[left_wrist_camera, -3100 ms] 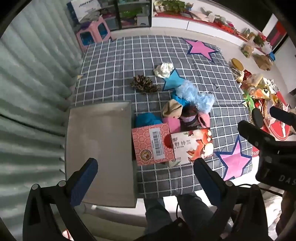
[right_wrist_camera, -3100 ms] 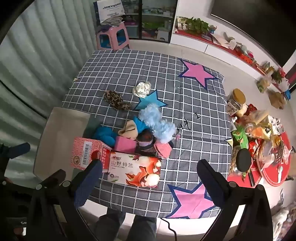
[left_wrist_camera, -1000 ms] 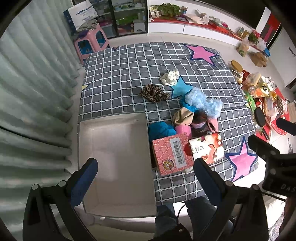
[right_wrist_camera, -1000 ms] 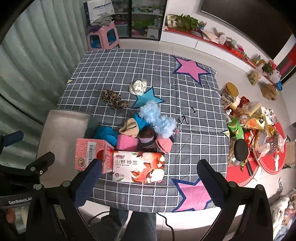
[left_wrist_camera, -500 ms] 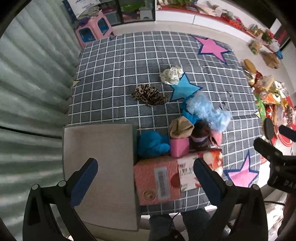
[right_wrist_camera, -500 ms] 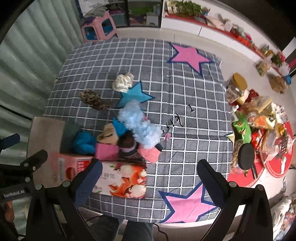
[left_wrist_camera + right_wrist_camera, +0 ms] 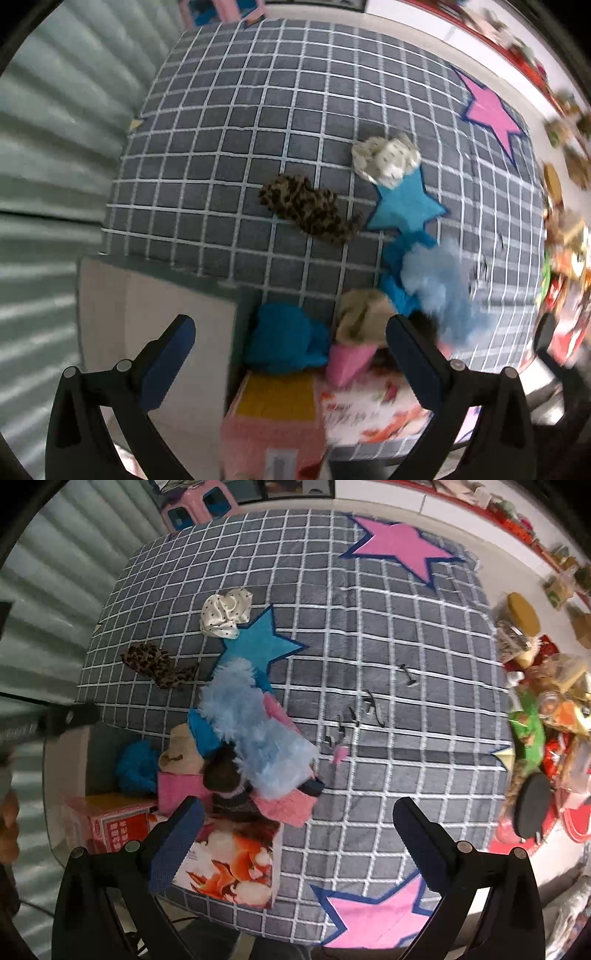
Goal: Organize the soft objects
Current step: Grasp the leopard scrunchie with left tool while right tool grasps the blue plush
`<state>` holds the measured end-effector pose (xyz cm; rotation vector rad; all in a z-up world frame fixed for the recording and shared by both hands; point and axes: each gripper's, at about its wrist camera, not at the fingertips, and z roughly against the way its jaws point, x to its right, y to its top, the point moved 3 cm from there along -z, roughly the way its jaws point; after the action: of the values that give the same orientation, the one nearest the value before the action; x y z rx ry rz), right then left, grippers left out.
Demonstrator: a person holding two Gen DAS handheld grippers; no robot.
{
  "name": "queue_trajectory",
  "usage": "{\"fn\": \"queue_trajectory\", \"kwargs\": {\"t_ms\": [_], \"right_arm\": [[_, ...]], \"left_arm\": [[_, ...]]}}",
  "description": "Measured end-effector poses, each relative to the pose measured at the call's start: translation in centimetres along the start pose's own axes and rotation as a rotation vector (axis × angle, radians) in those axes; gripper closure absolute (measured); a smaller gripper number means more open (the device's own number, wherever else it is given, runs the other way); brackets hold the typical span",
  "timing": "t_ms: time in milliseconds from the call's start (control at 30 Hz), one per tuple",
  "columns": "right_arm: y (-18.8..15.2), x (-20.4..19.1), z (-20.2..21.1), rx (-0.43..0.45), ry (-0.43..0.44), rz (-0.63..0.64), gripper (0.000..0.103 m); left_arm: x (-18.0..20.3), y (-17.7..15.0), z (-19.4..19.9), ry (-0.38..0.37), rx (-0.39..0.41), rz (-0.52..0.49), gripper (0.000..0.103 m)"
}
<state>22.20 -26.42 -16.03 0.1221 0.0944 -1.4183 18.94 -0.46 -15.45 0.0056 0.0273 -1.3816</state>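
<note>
Both tools are spread wide and hold nothing. The left tool (image 7: 288, 341) hangs over the near edge of the table (image 7: 258, 122), its left finger above the empty grey tray (image 7: 162, 321) and its right finger over the heap of soft things. Just beneath it sits the pink carton (image 7: 273, 432); directly ahead lies the teal plush (image 7: 284, 343), with the tan sock (image 7: 360, 314) and pale blue fluffy piece (image 7: 439, 288) to its right. Farther on are the leopard-print cloth (image 7: 310, 208) and, beyond it, the white dotted scrunchie (image 7: 384, 158).

The right tool (image 7: 295, 830) has the fox-printed box (image 7: 236, 867) under its left finger and the heap just ahead-left.

Compared with half a second ago, both views sit closer to the pile, and the left view is motion-blurred.
</note>
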Motion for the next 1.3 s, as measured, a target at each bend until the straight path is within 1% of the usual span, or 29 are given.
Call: {"fn": "queue_trajectory", "kwargs": {"t_ms": [133, 200, 333, 467, 533, 667, 767, 867, 967, 1000, 1033, 1100, 1133, 1167, 1200, 1233, 1300], "right_arm": [[0.9, -0.2, -1.9, -0.02, 0.045, 0.016, 0.0], [1.5, -0.7, -3.1, -0.031, 0.055, 0.05, 0.0], [2.6, -1.7, -5.0, -0.038, 0.064, 0.119, 0.0], [3.7, -3.2, -7.4, -0.06, 0.041, 0.186, 0.0], [4.0, -3.7, -8.3, -0.071, 0.032, 0.21, 0.0], [4.2, -4.6, -10.1, -0.092, 0.002, 0.26, 0.0], [4.4, -5.3, -11.2, -0.094, -0.02, 0.291, 0.0], [4.7, -6.2, -12.0, -0.079, -0.049, 0.321, 0.0], [4.9, -6.8, -12.5, -0.066, -0.058, 0.321, 0.001], [5.1, -7.0, -12.6, -0.065, -0.054, 0.316, 0.005], [5.1, -7.0, -12.6, -0.06, -0.062, 0.307, 0.008], [5.2, -7.0, -12.5, -0.063, -0.064, 0.306, 0.009], [5.3, -6.6, -12.2, -0.067, -0.064, 0.304, 0.009], [5.2, -6.6, -12.4, -0.065, -0.067, 0.3, 0.012], [5.2, -6.6, -12.4, -0.065, -0.062, 0.298, 0.021], [4.9, -6.4, -12.1, -0.066, -0.056, 0.293, 0.025], [4.9, -6.0, -12.0, -0.07, -0.036, 0.281, 0.038]], "left_arm": [[-0.3, 2.5, -2.6, -0.027, -0.042, 0.11, 0.0], [-0.2, 3.4, -3.7, -0.031, -0.052, 0.139, 0.0], [0.4, 4.7, -6.3, -0.01, -0.072, 0.156, 0.0], [0.8, 5.4, -8.6, -0.032, -0.11, 0.182, 0.0], [0.9, 5.8, -9.3, -0.016, -0.113, 0.18, 0.0], [1.3, 6.1, -11.0, -0.043, -0.134, 0.194, 0.0], [1.3, 6.2, -12.1, -0.035, -0.135, 0.2, 0.0], [1.0, 6.2, -13.5, -0.01, -0.141, 0.223, 0.0], [0.7, 6.3, -14.5, 0.0, -0.131, 0.241, 0.002], [0.4, 6.6, -15.1, -0.002, -0.129, 0.241, 0.002], [0.4, 6.9, -15.5, -0.002, -0.128, 0.239, 0.003], [0.4, 7.1, -15.8, 0.007, -0.124, 0.237, 0.005], [0.8, 7.8, -16.0, 0.005, -0.124, 0.237, 0.006], [1.5, 8.3, -16.5, 0.0, -0.124, 0.237, 0.007], [1.9, 9.2, -16.8, -0.006, -0.127, 0.235, 0.009], [2.5, 9.9, -16.9, -0.014, -0.13, 0.232, 0.011], [3.9, 10.9, -16.9, -0.016, -0.133, 0.232, 0.014]]}}
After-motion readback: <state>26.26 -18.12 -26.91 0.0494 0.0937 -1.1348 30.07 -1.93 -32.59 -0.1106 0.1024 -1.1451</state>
